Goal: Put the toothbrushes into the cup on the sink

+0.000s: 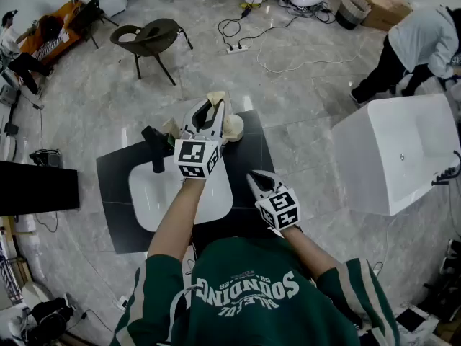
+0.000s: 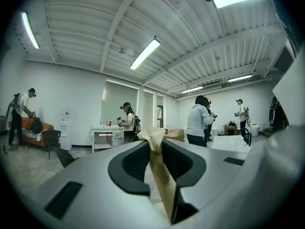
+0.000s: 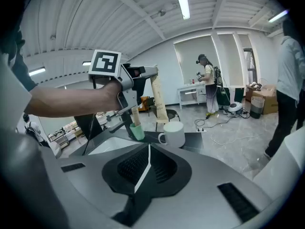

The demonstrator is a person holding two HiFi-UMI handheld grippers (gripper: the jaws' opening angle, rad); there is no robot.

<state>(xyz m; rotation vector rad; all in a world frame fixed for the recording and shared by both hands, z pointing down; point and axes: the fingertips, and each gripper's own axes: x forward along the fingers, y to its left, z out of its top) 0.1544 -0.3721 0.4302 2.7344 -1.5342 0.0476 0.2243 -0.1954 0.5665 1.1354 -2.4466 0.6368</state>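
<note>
1. At 6 o'clock in the head view, closest to the lens, is the person's green sweatshirt (image 1: 245,294), with a bare forearm reaching out from each side of it.
2. The right gripper (image 1: 261,182) sits at about 5 o'clock from the basin (image 1: 155,200), over the near edge of the black counter (image 1: 115,193). In the right gripper view its jaws (image 3: 147,149) are pressed together, with only a thin pale line between the pads and nothing visibly held.
3. The left gripper (image 1: 209,110) is further out, at 12 o'clock from the right one, above the far edge of the counter. Its jaws (image 2: 155,144) are clamped on a toothbrush in a tan paper sleeve (image 2: 159,175), which stands roughly upright, its crumpled top poking above the jaws.
4. In the right gripper view that sleeved toothbrush (image 3: 158,99) hangs just above a white mug (image 3: 174,133) and is not yet inside it.
5. The mug (image 1: 233,126) stands on the counter at 1 o'clock from the basin.
6. Just beside the mug, at its 9 o'clock in the right gripper view, a green cup (image 3: 137,130) already holds another paper-sleeved toothbrush (image 3: 135,116).
7. A black faucet (image 1: 155,150) rises at 11 o'clock on the basin.
8. A white tub (image 1: 396,157) stands well apart at 3 o'clock, and a dark chair (image 1: 151,38) at 11 o'clock.
</note>
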